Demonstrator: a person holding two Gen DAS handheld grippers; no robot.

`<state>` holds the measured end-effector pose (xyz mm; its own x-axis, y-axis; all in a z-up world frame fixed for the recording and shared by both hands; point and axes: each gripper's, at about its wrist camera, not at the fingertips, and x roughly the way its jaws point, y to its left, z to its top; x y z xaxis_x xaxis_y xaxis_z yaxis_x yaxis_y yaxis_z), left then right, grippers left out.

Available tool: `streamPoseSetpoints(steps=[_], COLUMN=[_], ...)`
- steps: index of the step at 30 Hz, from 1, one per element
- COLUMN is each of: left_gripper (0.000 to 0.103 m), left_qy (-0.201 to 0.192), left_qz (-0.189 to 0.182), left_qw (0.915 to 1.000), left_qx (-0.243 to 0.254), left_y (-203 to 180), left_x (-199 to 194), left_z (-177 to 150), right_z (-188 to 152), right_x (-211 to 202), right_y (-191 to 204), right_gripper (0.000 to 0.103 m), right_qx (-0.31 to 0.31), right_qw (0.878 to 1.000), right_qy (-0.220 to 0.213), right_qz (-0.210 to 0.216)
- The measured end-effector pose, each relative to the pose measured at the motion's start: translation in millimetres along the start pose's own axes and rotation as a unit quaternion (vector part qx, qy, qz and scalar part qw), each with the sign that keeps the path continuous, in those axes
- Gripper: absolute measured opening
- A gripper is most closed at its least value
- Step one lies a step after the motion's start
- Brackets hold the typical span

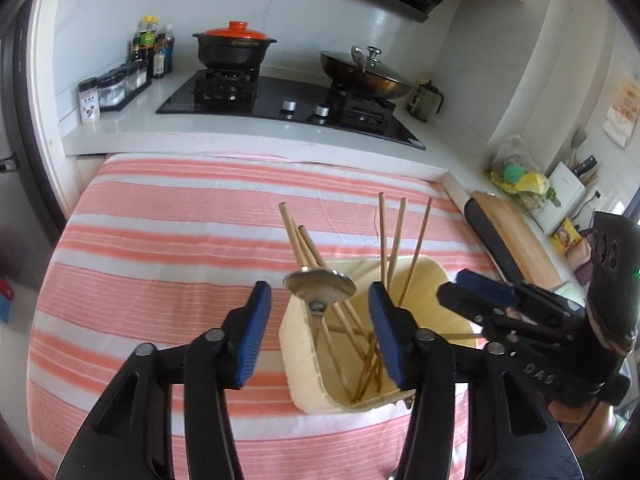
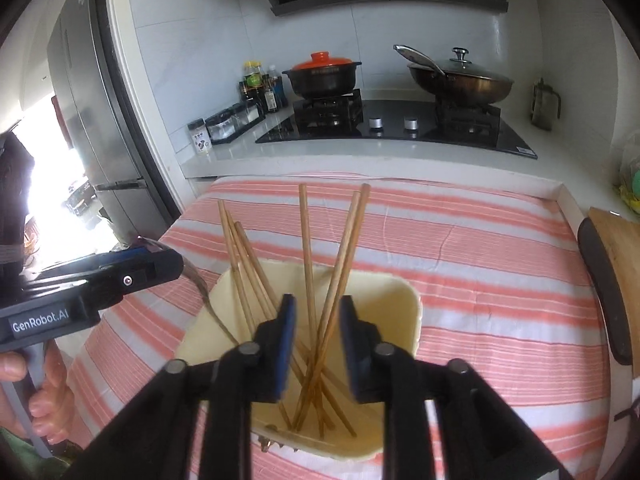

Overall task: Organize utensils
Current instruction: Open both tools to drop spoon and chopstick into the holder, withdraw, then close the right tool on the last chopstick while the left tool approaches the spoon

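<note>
A cream utensil holder [image 1: 304,364] stands on the striped cloth and holds several wooden chopsticks [image 1: 394,240] and a metal spoon [image 1: 320,288], bowl end up. My left gripper [image 1: 318,336] is open just above the holder's near left rim, with the spoon between its pads, untouched. My right gripper [image 2: 316,344] is open over the holder [image 2: 396,316], with the chopsticks [image 2: 332,280] standing between its pads. The spoon's handle [image 2: 200,284] curves down into the holder beside the left gripper [image 2: 132,270]. The right gripper [image 1: 472,292] also shows at the holder's right side.
A red and white striped cloth [image 1: 180,240] covers the table. Behind it is a counter with a gas hob [image 1: 280,100], a pot with an orange lid [image 1: 236,48], a lidded wok [image 1: 364,72] and seasoning bottles [image 1: 152,48]. A wooden cutting board [image 1: 512,236] lies to the right.
</note>
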<state>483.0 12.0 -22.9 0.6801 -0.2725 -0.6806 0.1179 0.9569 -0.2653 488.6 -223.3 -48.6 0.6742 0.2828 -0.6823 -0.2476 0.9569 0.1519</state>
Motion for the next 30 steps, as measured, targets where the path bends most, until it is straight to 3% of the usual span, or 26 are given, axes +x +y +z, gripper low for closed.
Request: streamPoseSetpoints(steps=[2, 5, 8, 12, 17, 21, 24, 28, 30], left_gripper=[0.085, 0.099, 0.1, 0.1, 0.1, 0.1, 0.1, 0.1, 0.1], left_qy=[-0.021, -0.047, -0.041, -0.013, 0.029, 0.032, 0.02, 0.002, 0.003], left_qz=[0.012, 0.032, 0.048, 0.05, 0.031, -0.002, 0.003, 0.013, 0.01], left_qw=[0.9997, 0.998, 0.996, 0.9948, 0.9965, 0.9988, 0.9992, 0.9996, 0.9997], left_qx=[0.006, 0.028, 0.063, 0.088, 0.072, 0.036, 0.035, 0.026, 0.023], left_y=[5.7, 13.5, 17.5, 16.6, 6.2, -2.5, -9.7, -10.6, -9.8], left_x=[-32.2, -87.7, -131.5, -161.0, -167.0, -172.0, -176.9, -183.3, -182.4], left_z=[-3.4, -22.4, -63.6, -142.8, -245.3, -292.5, -307.1, -318.3, -323.0], right_z=[4.2, 3.5, -26.8, -108.0, -235.1, -309.7, -332.8, -337.3, -332.9], right_x=[-30.2, -88.2, -144.5, -183.7, -183.9, -186.4, -188.7, -201.6, -201.1], right_y=[-1.0, 5.3, 16.4, 25.6, 38.0, 54.0, 63.2, 74.9, 78.1], right_gripper=[0.045, 0.045, 0.053, 0.053, 0.053, 0.053, 0.053, 0.051, 0.04], right_qx=[0.011, -0.012, -0.062, -0.088, -0.011, 0.047, 0.054, 0.035, 0.038], right_qw=[1.0, 0.999, 0.995, 0.99, 0.997, 0.996, 0.995, 0.994, 0.994], right_qy=[-0.023, -0.049, -0.071, -0.068, -0.01, 0.016, 0.037, 0.023, 0.02], right_qz=[0.005, -0.009, -0.04, -0.089, -0.08, -0.076, -0.08, -0.098, -0.096])
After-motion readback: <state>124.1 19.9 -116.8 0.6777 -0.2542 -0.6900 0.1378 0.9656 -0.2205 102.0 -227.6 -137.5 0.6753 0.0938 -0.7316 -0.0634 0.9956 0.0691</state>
